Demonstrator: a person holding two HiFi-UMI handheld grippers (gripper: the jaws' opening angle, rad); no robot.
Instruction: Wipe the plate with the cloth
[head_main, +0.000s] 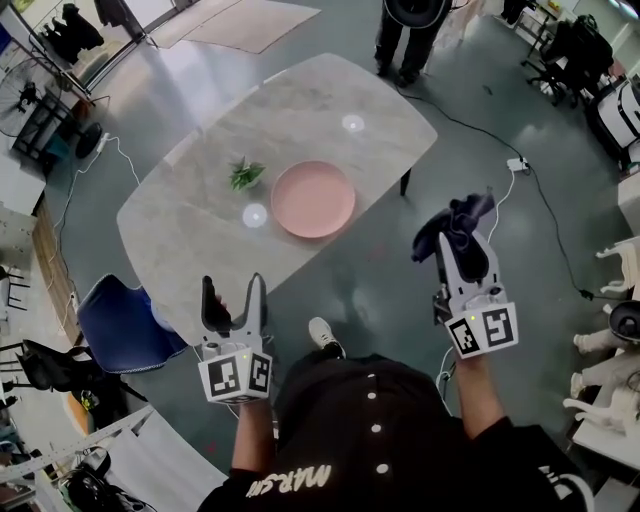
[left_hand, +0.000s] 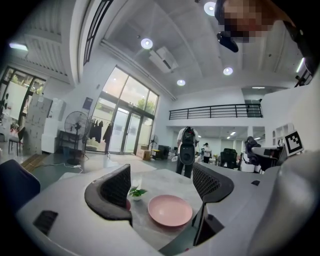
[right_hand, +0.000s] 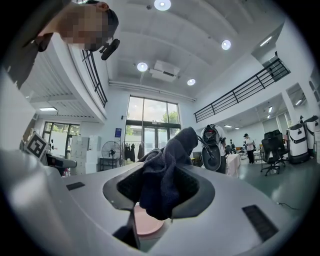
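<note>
Left gripper (head_main: 235, 290) lower left gapes empty, right gripper (head_main: 465, 250) mid-right clamps dark cloth (head_main: 447, 225), pink plate (head_main: 313, 198) sits frame-centre on table (head_main: 190, 220), well apart: approach step, next likely carry cloth down onto plate.

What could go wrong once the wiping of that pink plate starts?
The plate lies loose on the smooth table while the left gripper hangs open, away from it, so it may slide. The small plant stands close beside the plate and could be knocked. The cloth is bunched in the right gripper and might slip.
</note>
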